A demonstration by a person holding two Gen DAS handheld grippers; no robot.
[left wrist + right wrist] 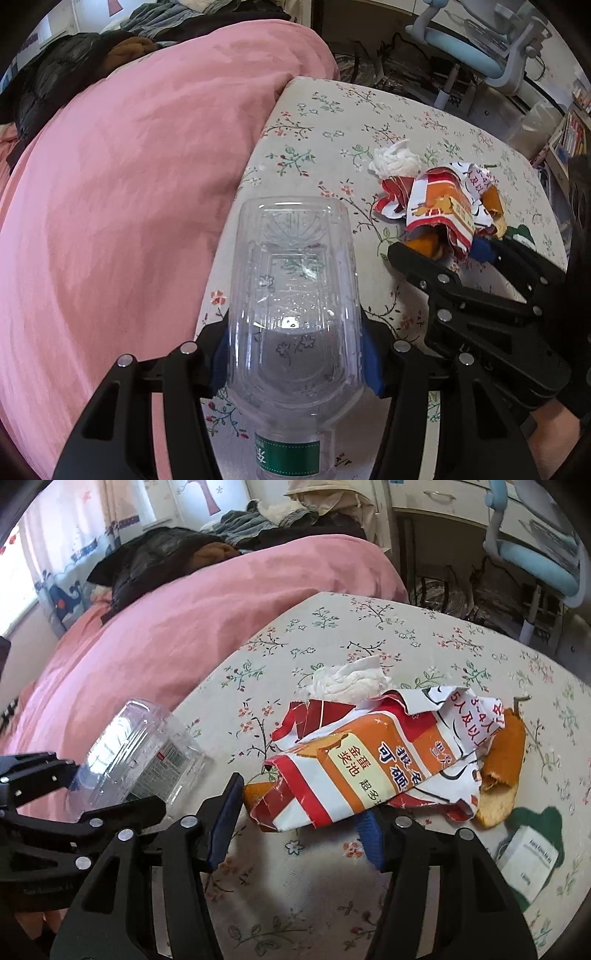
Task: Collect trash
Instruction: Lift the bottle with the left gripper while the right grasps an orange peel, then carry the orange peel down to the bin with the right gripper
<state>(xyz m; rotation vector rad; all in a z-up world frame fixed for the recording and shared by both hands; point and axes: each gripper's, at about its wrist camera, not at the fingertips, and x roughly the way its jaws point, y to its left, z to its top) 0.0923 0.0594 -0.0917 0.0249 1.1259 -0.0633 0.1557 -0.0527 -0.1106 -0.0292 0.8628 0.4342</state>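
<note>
We find the left gripper [295, 354] closed against both sides of a clear plastic bottle [293, 295], its blue pads pressed to the walls and the green-labelled neck pointing back toward the camera, held just over the floral tablecloth [332, 122] beside the pink quilt [129, 184]. The right gripper [295, 819] stands wide apart around the near end of a crumpled red-and-orange wrapper [369, 760]; we cannot tell whether its pads touch it. The wrapper lies on the cloth with a wadded white tissue [347, 681] touching its far edge and orange peel [504, 760] tucked beneath it.
</note>
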